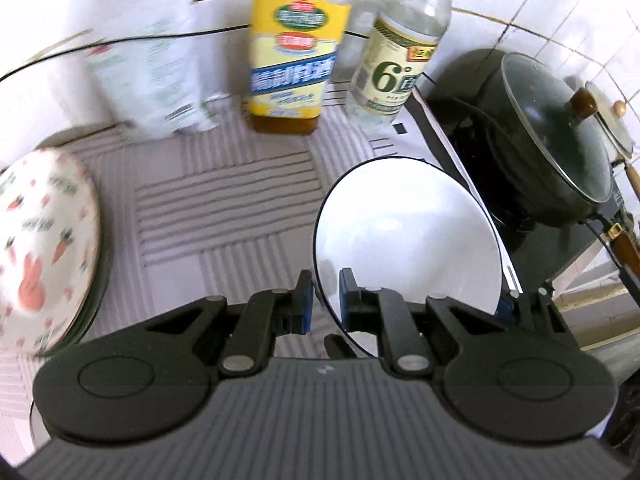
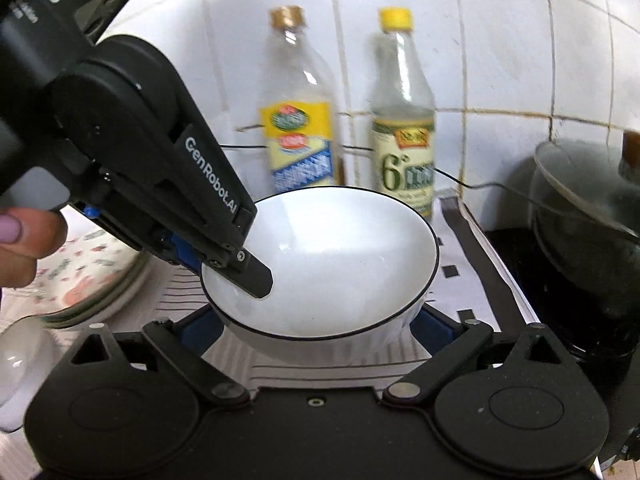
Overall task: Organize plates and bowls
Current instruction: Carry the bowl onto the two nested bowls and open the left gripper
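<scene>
A white bowl with a thin dark rim [image 1: 408,240] is held above the striped mat, tilted on edge in the left wrist view. My left gripper [image 1: 325,300] is shut on its rim, one finger inside and one outside; it shows in the right wrist view [image 2: 240,264] pinching the bowl's left rim. In the right wrist view the bowl [image 2: 332,256] sits between my right gripper's spread fingers [image 2: 316,320], which flank its lower sides; contact is unclear. A stack of carrot-patterned plates [image 1: 44,256] lies at the left, and it also shows in the right wrist view [image 2: 92,280].
Two bottles stand by the tiled wall: a yellow-labelled one [image 1: 292,64] and a clear one marked 6° [image 1: 394,68]. A dark pot with a glass lid [image 1: 552,140] sits on the stove at the right. A white packet [image 1: 152,76] leans at the back left. A clear glass object [image 2: 20,360] is at the lower left.
</scene>
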Action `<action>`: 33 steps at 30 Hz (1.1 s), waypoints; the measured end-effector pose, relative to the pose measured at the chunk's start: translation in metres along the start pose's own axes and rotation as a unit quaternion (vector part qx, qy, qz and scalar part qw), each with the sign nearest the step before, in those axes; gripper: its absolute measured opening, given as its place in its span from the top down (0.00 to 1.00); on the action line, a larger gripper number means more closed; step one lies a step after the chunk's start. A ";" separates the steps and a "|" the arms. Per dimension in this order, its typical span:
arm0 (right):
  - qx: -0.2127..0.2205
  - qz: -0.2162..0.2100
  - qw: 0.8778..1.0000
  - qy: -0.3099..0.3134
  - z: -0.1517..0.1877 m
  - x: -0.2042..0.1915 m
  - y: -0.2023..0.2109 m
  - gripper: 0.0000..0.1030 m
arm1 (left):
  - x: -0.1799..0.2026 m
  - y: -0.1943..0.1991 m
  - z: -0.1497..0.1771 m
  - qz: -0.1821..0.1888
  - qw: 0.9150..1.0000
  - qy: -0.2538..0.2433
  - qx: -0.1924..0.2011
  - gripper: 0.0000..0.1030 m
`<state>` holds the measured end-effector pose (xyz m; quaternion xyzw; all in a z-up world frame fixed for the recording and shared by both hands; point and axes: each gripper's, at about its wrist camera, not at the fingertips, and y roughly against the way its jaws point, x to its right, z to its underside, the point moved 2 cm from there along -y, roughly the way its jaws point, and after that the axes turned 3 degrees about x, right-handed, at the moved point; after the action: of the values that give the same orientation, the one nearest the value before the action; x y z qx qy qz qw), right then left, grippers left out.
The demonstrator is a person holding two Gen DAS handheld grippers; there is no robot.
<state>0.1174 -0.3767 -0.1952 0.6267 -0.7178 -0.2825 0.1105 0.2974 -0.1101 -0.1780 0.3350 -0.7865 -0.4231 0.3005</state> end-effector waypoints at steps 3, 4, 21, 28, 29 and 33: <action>0.003 -0.026 1.000 -0.002 0.001 -0.015 0.015 0.02 | -0.012 0.022 0.014 -0.012 1.000 0.005 0.003 0.88; 0.004 -0.033 0.999 0.002 0.002 -0.022 0.019 0.02 | -0.016 0.029 0.018 -0.016 1.000 0.007 0.004 0.88; -0.009 -0.136 0.990 0.039 0.001 -0.117 0.076 0.02 | -0.093 0.114 0.086 -0.043 0.994 0.099 0.015 0.88; -0.039 -0.183 0.980 0.072 0.009 -0.150 0.071 0.02 | -0.128 0.120 0.109 -0.072 0.988 0.133 0.006 0.89; -0.043 -0.188 0.978 0.076 0.010 -0.154 0.069 0.02 | -0.133 0.120 0.110 -0.076 0.987 0.139 0.004 0.89; -0.056 -0.206 0.973 0.087 0.014 -0.170 0.059 0.02 | -0.147 0.115 0.113 -0.095 0.985 0.147 -0.007 0.89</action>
<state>0.0930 -0.2066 -0.1412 0.7759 -0.5443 -0.2831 0.1470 0.2683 0.1055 -0.1586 0.4646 -0.6956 -0.4013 0.3732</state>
